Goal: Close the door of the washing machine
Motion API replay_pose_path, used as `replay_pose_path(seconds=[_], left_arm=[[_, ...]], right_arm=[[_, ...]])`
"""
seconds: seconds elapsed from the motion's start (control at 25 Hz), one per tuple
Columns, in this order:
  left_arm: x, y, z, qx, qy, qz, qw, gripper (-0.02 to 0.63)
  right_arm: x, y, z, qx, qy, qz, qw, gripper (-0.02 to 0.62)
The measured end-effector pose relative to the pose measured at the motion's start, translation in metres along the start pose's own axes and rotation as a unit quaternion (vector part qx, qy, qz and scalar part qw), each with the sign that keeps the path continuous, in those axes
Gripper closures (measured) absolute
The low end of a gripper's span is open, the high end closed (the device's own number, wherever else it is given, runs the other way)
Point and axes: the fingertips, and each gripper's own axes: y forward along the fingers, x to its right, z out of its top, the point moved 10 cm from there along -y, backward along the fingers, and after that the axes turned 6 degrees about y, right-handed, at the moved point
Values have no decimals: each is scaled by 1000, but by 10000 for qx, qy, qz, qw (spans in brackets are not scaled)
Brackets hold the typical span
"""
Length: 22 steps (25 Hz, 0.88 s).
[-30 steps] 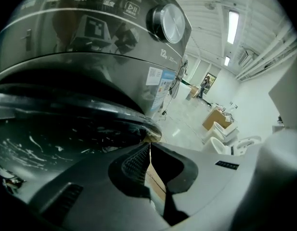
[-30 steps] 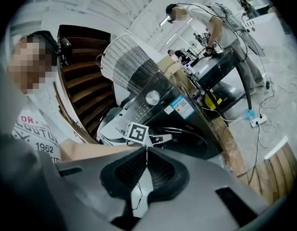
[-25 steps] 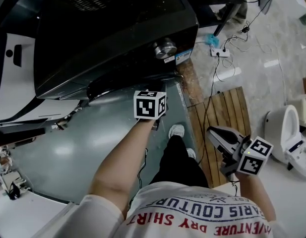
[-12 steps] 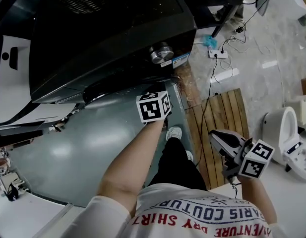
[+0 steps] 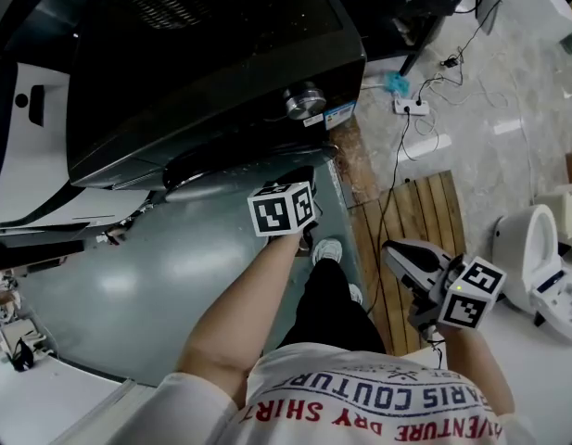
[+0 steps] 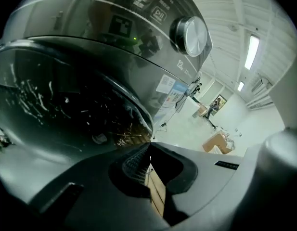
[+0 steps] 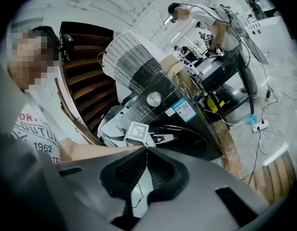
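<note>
Your left gripper [image 6: 148, 147], jaws pressed together and empty, points at the rim of the washing machine door [image 6: 66, 105] at eleven o'clock. The door looks nearly shut, so a firm push probably comes next. The right gripper [image 5: 400, 250], jaws together, hangs at four o'clock.

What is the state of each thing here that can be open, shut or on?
Washing machine door: looks shut against the front; whether it is latched cannot be told.
Panel light: glows green.
Left gripper: shut, empty, tips by the door's rim.
Right gripper: shut, empty, held away from the door.
</note>
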Motion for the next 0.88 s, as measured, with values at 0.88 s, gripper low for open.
replay_pose_path(seconds=[0.88], left_arm=[[143,-294,-44,1526,769,-1734,9699,581]], right_arm=[[-143,-49,-4,-139,-1476,1476,9779,572]])
